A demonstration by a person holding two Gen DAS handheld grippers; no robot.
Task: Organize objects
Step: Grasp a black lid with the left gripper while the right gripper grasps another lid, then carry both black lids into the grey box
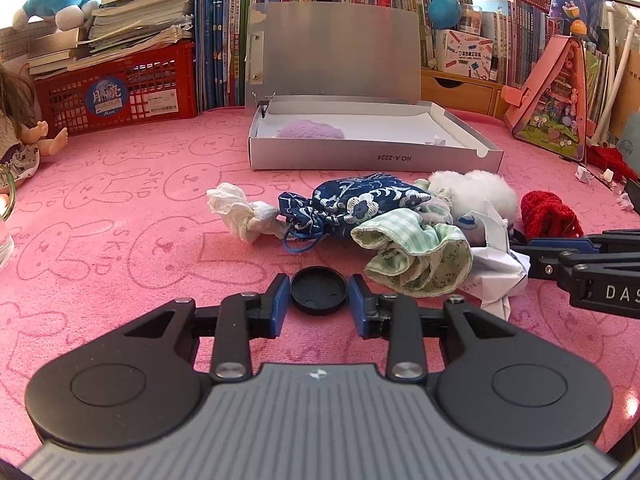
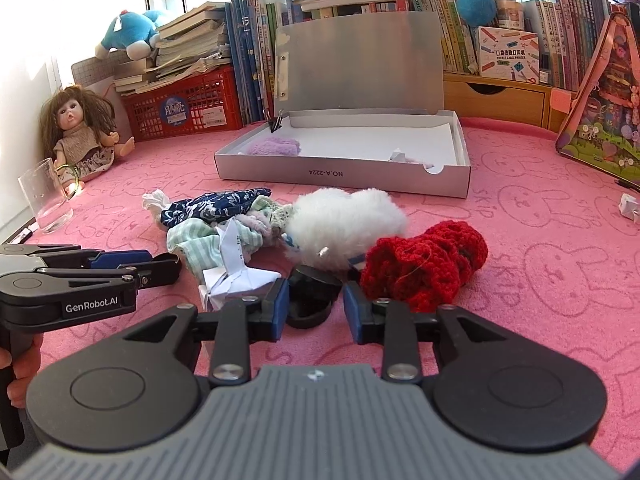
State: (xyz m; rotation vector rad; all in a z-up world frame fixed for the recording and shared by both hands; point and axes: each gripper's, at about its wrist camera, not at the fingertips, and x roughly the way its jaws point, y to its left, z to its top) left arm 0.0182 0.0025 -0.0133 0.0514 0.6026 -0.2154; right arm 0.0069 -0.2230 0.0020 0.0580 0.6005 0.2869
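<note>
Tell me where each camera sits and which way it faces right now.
Left wrist: sits on the left gripper, looking forward and down across the pink mat at the black lid clamped between its fingers; the right gripper shows at right.
Right wrist: sits on the right gripper, facing the same way, with a black jar between its fingers; the left gripper and a hand show at left.
Shared: open silver box, cloth pile, books behind.

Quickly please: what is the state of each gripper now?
Left gripper: closed, holding the black cap.
Right gripper: open; a black jar sits between its pads, apparently not gripped.
</note>
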